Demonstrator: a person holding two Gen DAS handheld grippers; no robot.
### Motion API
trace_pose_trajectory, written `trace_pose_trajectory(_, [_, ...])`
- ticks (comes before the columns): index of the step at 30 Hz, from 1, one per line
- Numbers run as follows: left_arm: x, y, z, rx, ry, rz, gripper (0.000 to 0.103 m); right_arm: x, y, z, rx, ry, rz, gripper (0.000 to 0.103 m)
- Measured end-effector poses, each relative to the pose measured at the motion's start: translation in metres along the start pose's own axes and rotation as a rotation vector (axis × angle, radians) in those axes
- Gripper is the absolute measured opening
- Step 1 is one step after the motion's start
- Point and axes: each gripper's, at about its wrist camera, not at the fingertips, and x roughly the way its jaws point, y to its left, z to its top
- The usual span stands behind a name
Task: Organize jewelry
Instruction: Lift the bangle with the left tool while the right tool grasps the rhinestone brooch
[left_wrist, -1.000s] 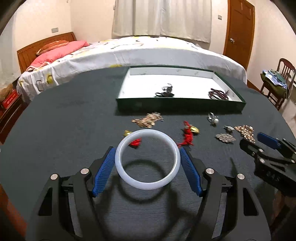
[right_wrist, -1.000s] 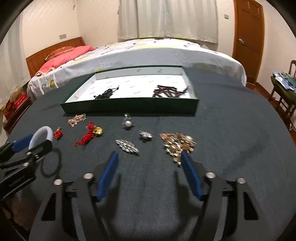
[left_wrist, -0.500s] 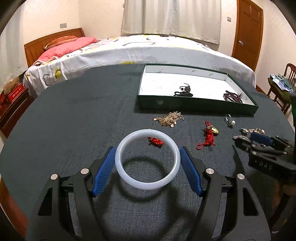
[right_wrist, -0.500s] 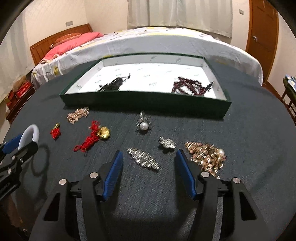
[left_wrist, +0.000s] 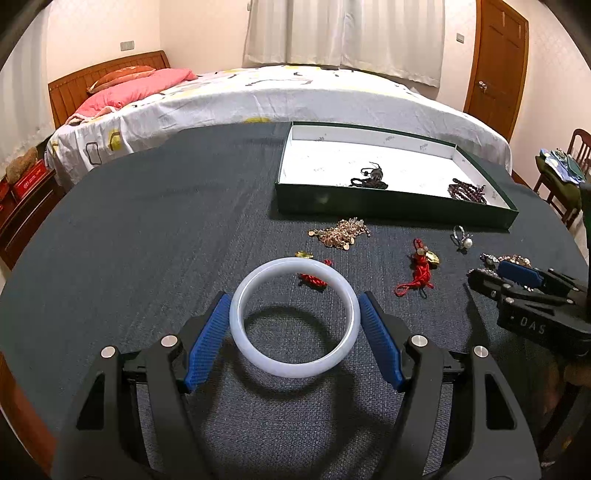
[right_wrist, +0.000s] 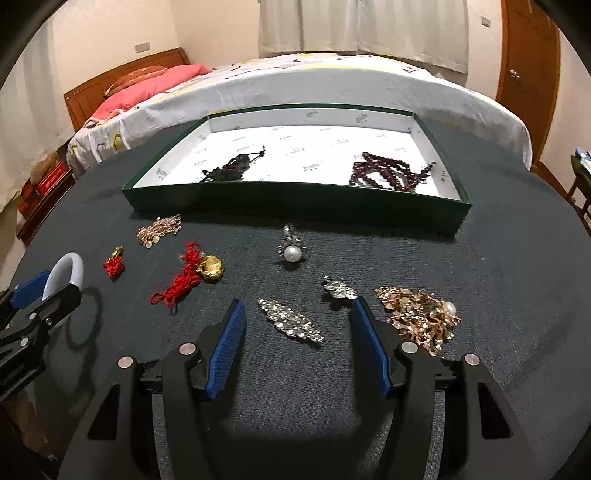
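My left gripper (left_wrist: 294, 306) is shut on a white jade bangle (left_wrist: 243, 332) and holds it above the dark table; it also shows in the right wrist view (right_wrist: 64, 273). My right gripper (right_wrist: 297, 314) is open and low over the table, around a long rhinestone brooch (right_wrist: 291, 321). A green tray with a white floor (right_wrist: 295, 208) stands at the back and holds a black necklace (right_wrist: 232, 168) and a dark red bead string (right_wrist: 388, 173).
Loose pieces lie in front of the tray: a gold chain cluster (right_wrist: 159, 230), a small red charm (right_wrist: 113, 264), a red cord with a gold pendant (right_wrist: 192, 275), a pearl ring (right_wrist: 291, 251), a small silver brooch (right_wrist: 338, 290), a gold sequin piece (right_wrist: 421, 317). A bed lies beyond.
My right gripper has moved forward and down, so its fingers now flank the long rhinestone brooch. My left gripper has swung left with the bangle still in it.
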Motion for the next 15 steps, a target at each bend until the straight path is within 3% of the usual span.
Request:
trace_pose_trajectory(5, [0.001,0.0,-0.001,-0.002,0.002,-0.001,0.069,-0.004,0.008,-0.004,-0.014,0.014,0.042,0.059])
trace_pose_trajectory(15, [0.004,0.001,-0.001,-0.008,0.008,0.0,0.069,-0.001,0.003,0.006,0.002,-0.009,0.016,0.055])
